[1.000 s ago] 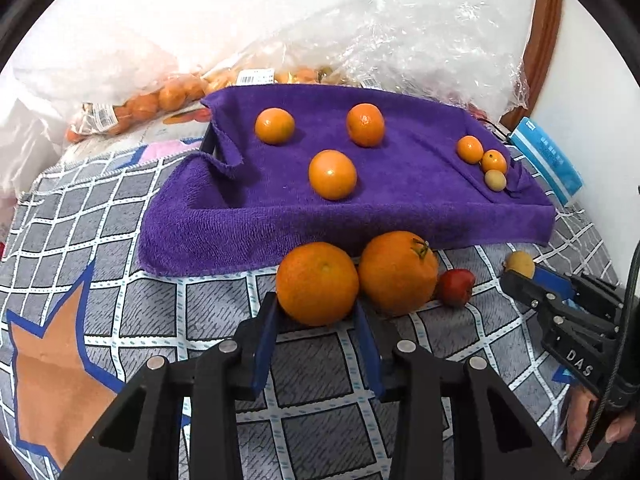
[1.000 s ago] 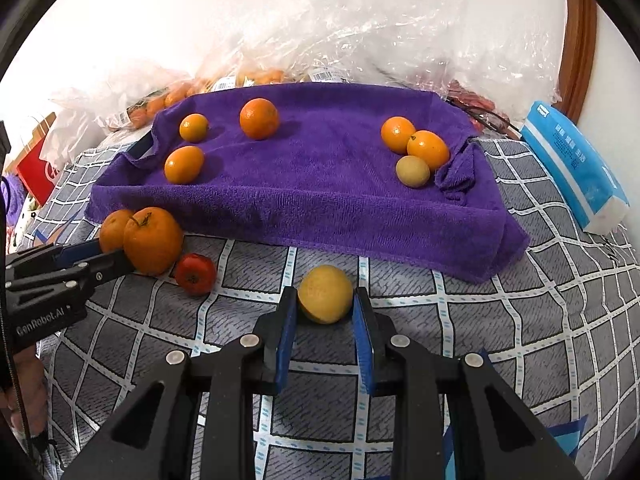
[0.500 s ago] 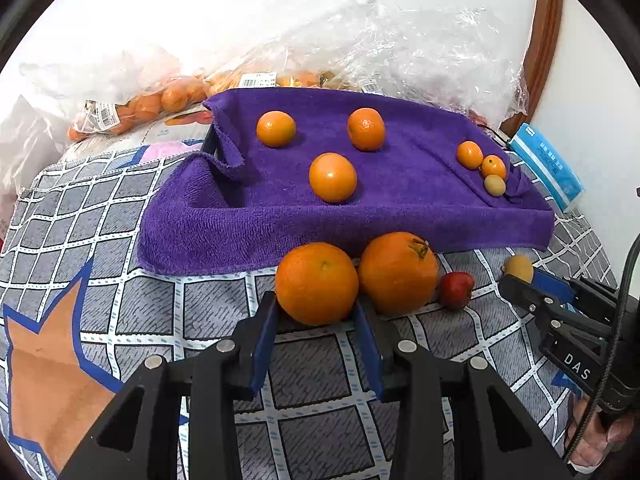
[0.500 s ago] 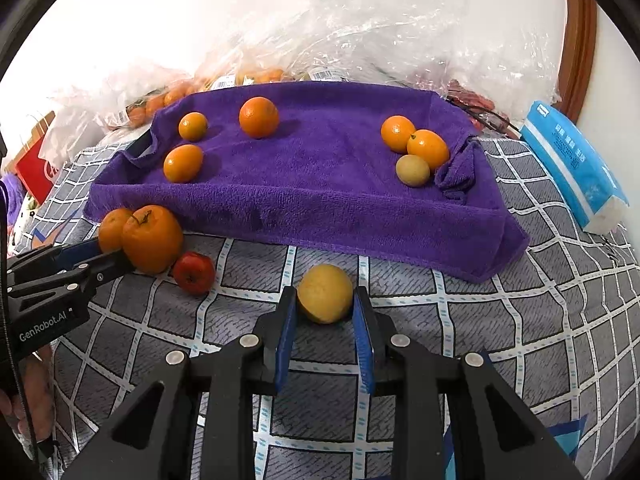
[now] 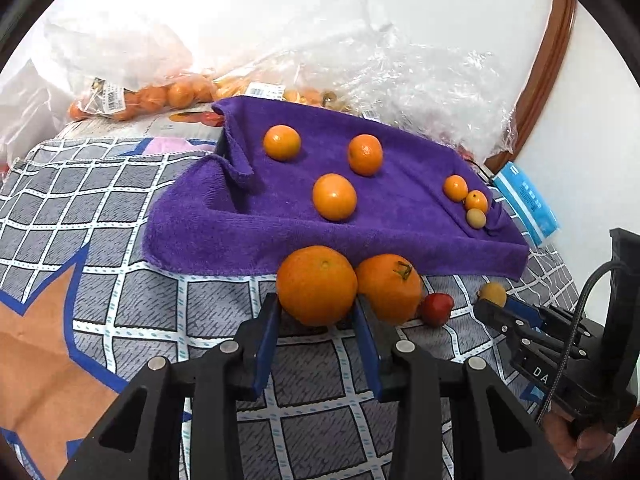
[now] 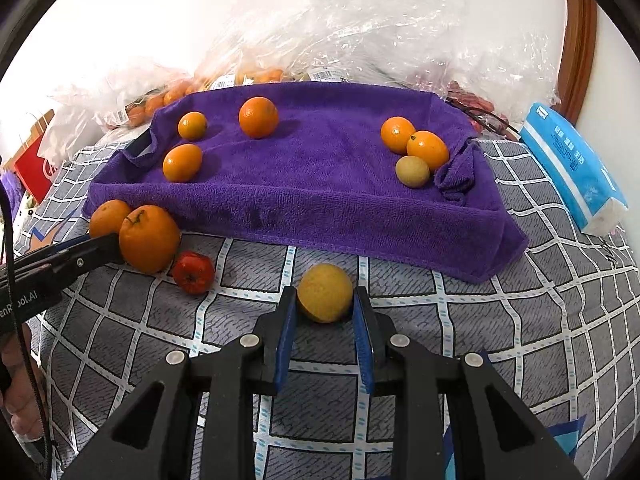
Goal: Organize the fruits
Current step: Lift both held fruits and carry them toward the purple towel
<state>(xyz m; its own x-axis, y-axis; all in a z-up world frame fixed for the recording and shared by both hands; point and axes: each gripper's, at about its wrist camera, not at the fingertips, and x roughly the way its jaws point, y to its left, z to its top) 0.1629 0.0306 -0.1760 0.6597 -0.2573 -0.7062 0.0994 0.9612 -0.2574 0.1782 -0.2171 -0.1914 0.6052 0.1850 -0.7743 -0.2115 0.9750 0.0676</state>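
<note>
Inside purple towel-lined tray (image 6: pixel 360 232): five oranges (image 6: pixel 258 117), one yellowish fruit (image 6: pixel 412 171).

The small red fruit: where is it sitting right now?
In the right wrist view the small red fruit lies on the checked cloth, left of centre, touching the stemmed orange, in front of the purple towel.

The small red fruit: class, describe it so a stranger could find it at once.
Start at the purple towel and look just below its front edge on the checked cloth. Beside the stemmed orange lies the small red fruit, the only red one there.
</note>
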